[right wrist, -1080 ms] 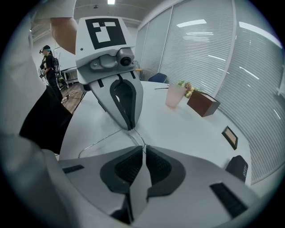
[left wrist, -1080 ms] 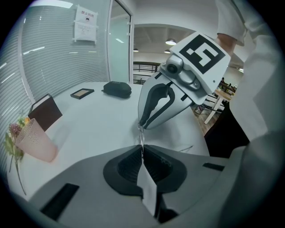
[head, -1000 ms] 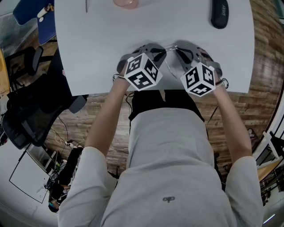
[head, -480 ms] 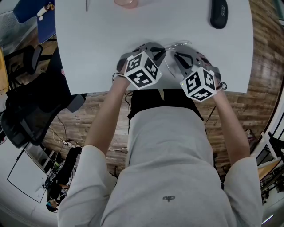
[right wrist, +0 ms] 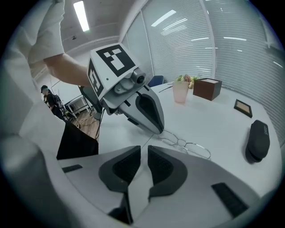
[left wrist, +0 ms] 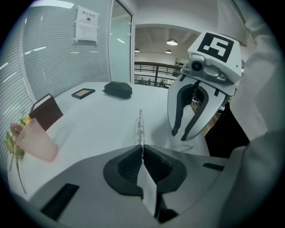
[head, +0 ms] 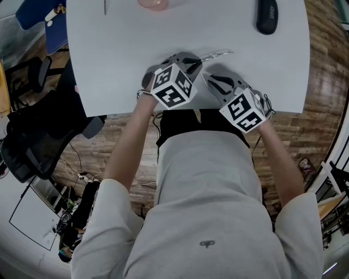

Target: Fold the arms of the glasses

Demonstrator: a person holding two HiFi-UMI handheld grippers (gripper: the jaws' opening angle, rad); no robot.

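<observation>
Thin wire-framed glasses (head: 216, 54) lie low over the white table (head: 120, 65), one end pinched in my left gripper (head: 198, 63). The left gripper view shows them edge-on (left wrist: 140, 127), running straight out from the shut left gripper (left wrist: 141, 149). In the right gripper view the lenses (right wrist: 189, 146) sit just past the left gripper's tip (right wrist: 158, 128). My right gripper (right wrist: 144, 152) has just been opening its jaws. A narrow gap shows and nothing is between them. It hangs to the right of the glasses and nearer me (head: 210, 82), apart from them.
A black glasses case (head: 267, 16) lies at the far right of the table. A pink cup with flowers (right wrist: 180, 91), a brown box (right wrist: 209, 88) and a small picture frame (right wrist: 242, 107) stand farther off. The table's near edge (head: 191, 111) is just under both hands.
My right gripper has let go, drawn back from the glasses toward the near edge and rolled. The left gripper and the glasses have stayed put.
</observation>
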